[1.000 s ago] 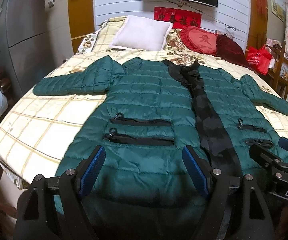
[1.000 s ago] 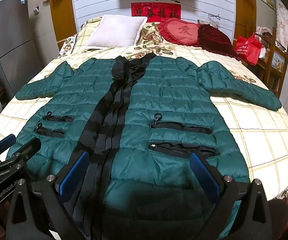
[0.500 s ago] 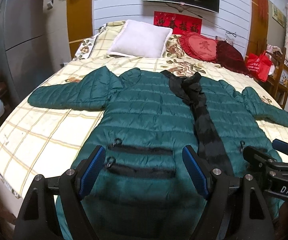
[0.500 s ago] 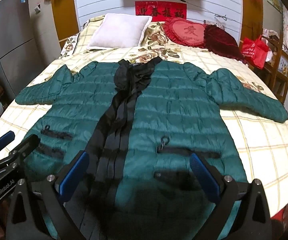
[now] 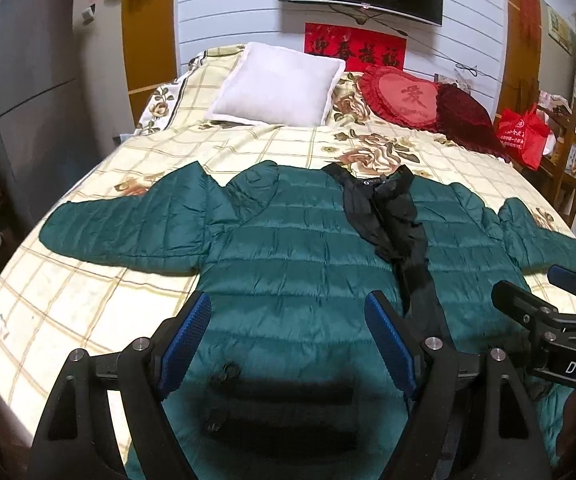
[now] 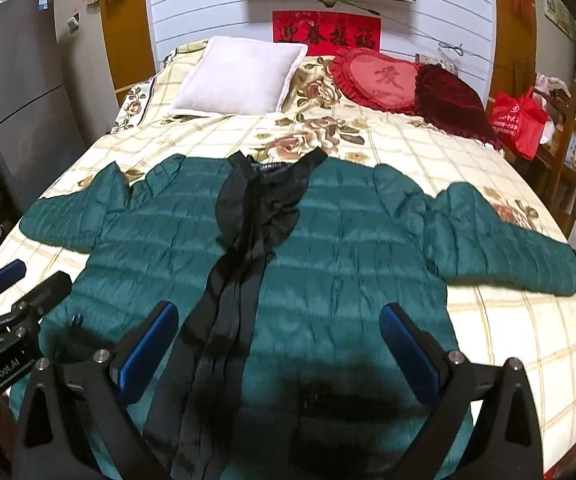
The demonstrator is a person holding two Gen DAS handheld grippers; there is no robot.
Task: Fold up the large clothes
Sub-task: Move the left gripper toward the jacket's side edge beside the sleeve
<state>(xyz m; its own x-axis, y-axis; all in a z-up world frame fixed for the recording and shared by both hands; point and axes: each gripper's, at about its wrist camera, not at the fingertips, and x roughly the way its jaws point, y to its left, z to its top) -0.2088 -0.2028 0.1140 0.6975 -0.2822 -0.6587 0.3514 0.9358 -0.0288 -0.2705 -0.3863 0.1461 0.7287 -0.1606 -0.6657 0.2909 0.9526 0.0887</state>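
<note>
The green coat (image 5: 295,264) lay flat on the bed (image 5: 88,304) (sleeves spread out). The left gripper (image 5: 288,336) and right gripper (image 6: 280,344) hung above its near part, jaws wide apart, holding nothing.

Both wrist views face the headboard from the bed's foot, sharing the jacket (image 5: 295,248)

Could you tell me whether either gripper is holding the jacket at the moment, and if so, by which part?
Nothing is held: the left gripper and right gripper are both open above the green puffer jacket.
</note>
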